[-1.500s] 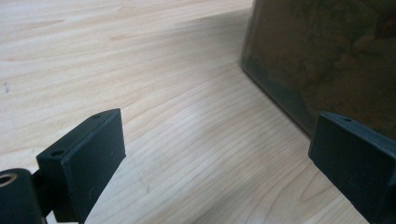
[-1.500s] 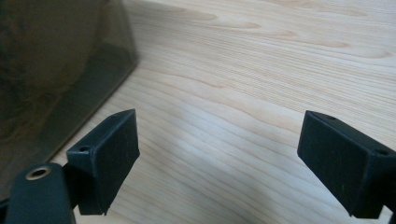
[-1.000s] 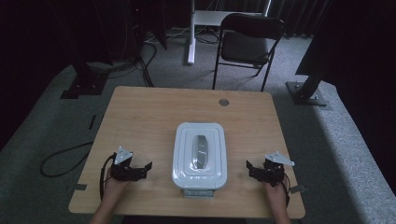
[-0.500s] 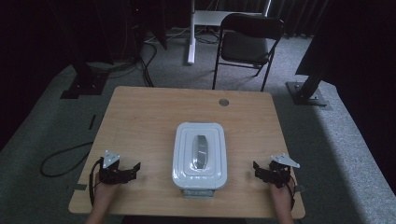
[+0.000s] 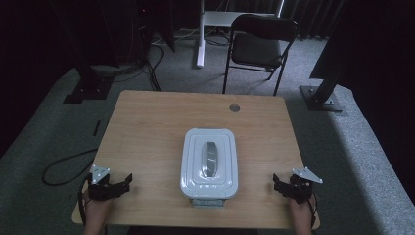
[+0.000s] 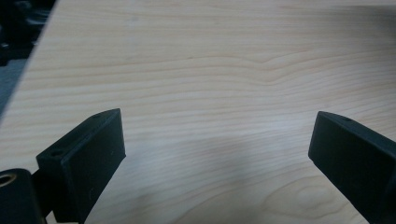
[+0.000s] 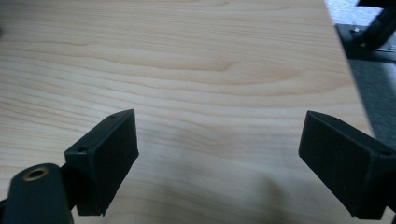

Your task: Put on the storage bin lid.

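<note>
Both hands are now sitting nearer the front edge of the tabletop point(image 5: 147, 122) than a second ago — each has drawn back and outward from the white lidded container point(image 5: 208, 161). The left hand-held gripper point(image 5: 128, 179) is resting well left of the container, jaws spread wide with nothing between them; the right hand-held gripper point(image 5: 275, 182) is lying well right of it, equally released. The container is standing mid-tabletop, closer to the front edge, untouched. Bare wood is stretching on either side and beyond it — a black chair point(image 5: 259, 44) is standing past the far edge.
</note>
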{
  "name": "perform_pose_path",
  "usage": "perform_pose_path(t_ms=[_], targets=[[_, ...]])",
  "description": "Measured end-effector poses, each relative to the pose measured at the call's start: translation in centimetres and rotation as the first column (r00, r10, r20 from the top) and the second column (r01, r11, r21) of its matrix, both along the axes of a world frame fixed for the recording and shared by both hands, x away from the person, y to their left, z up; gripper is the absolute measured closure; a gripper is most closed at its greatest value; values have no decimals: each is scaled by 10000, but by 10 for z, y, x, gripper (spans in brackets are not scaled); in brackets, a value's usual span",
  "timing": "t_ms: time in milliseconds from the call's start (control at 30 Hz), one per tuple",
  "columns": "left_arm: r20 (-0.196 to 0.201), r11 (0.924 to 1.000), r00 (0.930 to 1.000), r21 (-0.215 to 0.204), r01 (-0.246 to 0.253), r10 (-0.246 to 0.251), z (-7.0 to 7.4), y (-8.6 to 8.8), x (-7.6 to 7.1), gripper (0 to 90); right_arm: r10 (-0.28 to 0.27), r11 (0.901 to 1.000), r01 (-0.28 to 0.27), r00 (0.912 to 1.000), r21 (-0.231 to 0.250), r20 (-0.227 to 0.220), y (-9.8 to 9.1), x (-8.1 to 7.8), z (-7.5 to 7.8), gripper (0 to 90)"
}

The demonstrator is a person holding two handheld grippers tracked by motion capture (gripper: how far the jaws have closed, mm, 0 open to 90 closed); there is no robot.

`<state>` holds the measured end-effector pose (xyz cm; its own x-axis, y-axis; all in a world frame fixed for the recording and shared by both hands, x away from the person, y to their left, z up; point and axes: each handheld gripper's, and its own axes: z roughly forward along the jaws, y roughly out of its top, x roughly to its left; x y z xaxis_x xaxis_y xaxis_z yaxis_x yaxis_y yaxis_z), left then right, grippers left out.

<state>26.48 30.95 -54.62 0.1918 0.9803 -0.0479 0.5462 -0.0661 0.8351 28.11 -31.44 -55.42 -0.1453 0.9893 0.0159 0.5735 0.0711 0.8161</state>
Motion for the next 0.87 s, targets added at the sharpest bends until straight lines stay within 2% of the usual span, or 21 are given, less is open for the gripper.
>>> perform_pose_path(t_ms=[133,200,300,367,467,600,700,800,867], targets=[[-69,9995,9996,-146,-286,285,-2,9,-6,45,-661,9978,662,9975,23,-254,-8,-4,-2,110],[-131,9989,9988,-53,-471,470,-2,13,-8,45,-883,9960,886,9956,95,-301,-12,-7,-3,110],[-157,9950,9955,348,-932,937,-3,18,-11,45,-1042,9946,1042,9942,-11,-259,-16,-11,-5,110],[-67,9934,9938,288,-1109,1111,-2,22,-14,45,-1097,9939,1098,9937,61,-217,-18,-12,-6,110],[-142,9904,9905,221,-1367,1370,-3,28,-16,45,-1132,9933,1135,9935,213,-118,-22,-15,-5,110],[-224,9809,9811,353,-1913,1922,-4,34,-18,45,-1163,9927,1166,9932,319,-100,-25,-17,-6,110],[-361,9764,9760,293,-2139,2149,-4,39,-20,45,-1223,9920,1227,9924,306,-148,-27,-16,-7,111],[-323,9710,9708,337,-2368,2378,-3,41,-23,45,-1145,9928,1152,9931,316,-235,-27,-15,-7,111],[-186,9683,9681,82,-2498,2499,-3,42,-24,45,-1137,9930,1143,9933,284,-226,-26,-15,-7,111]])
